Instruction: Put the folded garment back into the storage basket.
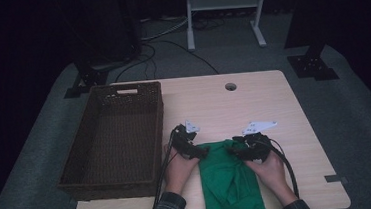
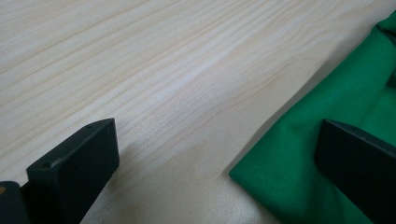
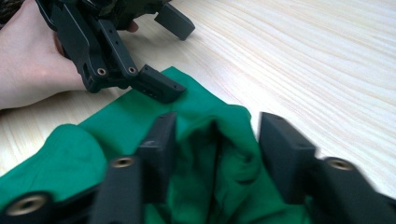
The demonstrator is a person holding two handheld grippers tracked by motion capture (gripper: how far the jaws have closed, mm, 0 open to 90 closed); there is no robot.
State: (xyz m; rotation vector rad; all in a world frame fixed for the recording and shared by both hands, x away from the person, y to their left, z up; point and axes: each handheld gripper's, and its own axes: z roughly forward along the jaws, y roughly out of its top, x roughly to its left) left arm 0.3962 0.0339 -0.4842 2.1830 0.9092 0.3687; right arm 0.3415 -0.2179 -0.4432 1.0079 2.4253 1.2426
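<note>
Pale woodgrain table [image 1: 253, 104] bears rumpled green cloth [image 1: 229, 181] beside woven basket [image 1: 113, 140].

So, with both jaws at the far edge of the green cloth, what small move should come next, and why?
Probably close the left gripper first. Its jaws stand wide, one over bare table, one over the green cloth, so the corner is not yet pinched. The right gripper has a raised fold of cloth between its jaws, though a firm pinch is not clear. With both corners held, the cloth could be lifted evenly.

Matt green cloth [image 1: 229, 181] on smooth pale wood table [image 1: 273, 102], beside woven wicker basket [image 1: 111, 140].
</note>
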